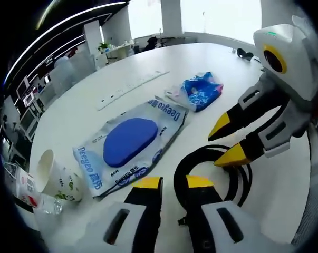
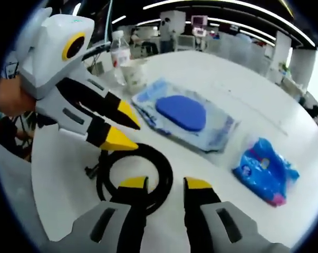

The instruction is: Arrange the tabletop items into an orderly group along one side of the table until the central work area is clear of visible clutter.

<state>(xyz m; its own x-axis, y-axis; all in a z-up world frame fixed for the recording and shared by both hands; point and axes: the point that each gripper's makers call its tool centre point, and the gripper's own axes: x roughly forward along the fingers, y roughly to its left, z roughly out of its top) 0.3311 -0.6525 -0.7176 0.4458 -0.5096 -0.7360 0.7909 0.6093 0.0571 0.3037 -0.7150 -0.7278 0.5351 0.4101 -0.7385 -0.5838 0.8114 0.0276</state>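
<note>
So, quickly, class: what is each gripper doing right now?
Left gripper: open, holding nothing, over the black cable.
Right gripper: open, holding nothing, at the same cable.

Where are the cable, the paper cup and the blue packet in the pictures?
cable [image 2: 166, 176], right gripper view, on the right arc of the black coil.
paper cup [image 1: 56, 179], left gripper view, on its side wall.
blue packet [image 2: 264, 171], right gripper view, on its middle.
</note>
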